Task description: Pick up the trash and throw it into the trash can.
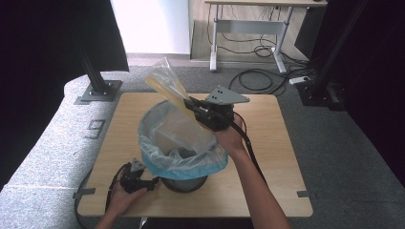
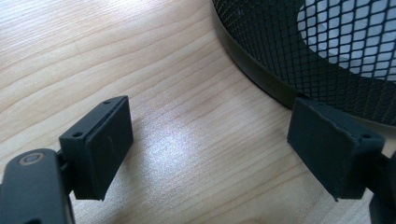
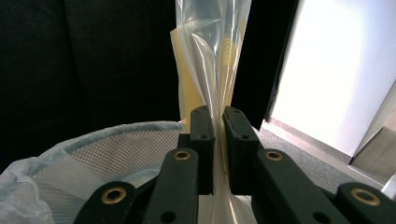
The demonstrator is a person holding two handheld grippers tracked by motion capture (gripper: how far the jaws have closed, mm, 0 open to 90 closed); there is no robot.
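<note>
item: clear plastic packet, pinched in your right gripper, held above the lined mesh bin. left gripper: jaws apart, empty, at the bin's base. lower the packet over the bin's mouth before letting go.

Mesh bin stands just beside the open left gripper; bare table lies clear to its right.
</note>
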